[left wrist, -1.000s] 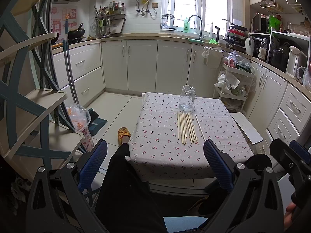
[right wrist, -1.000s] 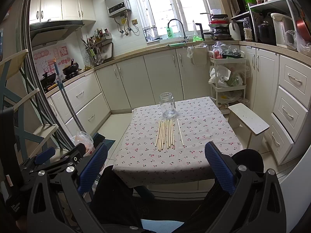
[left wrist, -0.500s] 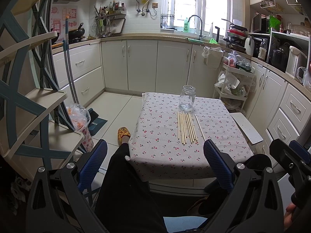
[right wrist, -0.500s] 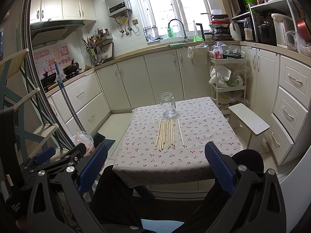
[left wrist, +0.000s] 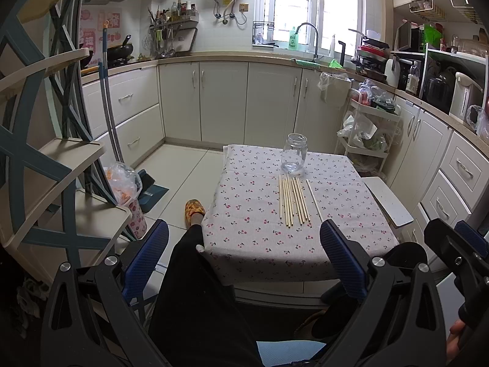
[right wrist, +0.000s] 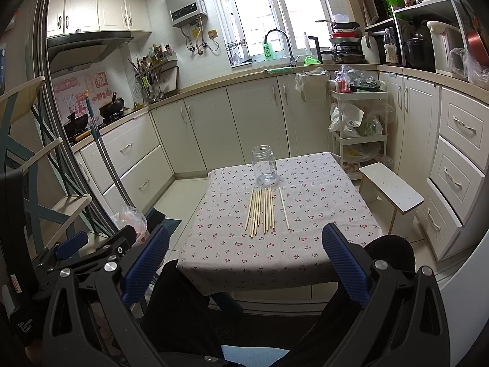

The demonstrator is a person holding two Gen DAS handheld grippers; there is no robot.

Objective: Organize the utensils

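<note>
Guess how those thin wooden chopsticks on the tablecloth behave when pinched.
The thin wooden chopsticks look light and stiff. Lying flat and packed side by side on the cherry-print tablecloth, one pinch probably catches several. Round and slender, they may roll aside or slip from the jaws.

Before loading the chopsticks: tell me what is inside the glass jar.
The glass jar stands upright with no lid, and through its clear wall it looks empty. The chopsticks all lie on the tablecloth in front of it. Reflections blur the very bottom.

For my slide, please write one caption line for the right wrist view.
Open right claw faces a cherry-print table with loose chopsticks lying before an empty glass jar.
</note>
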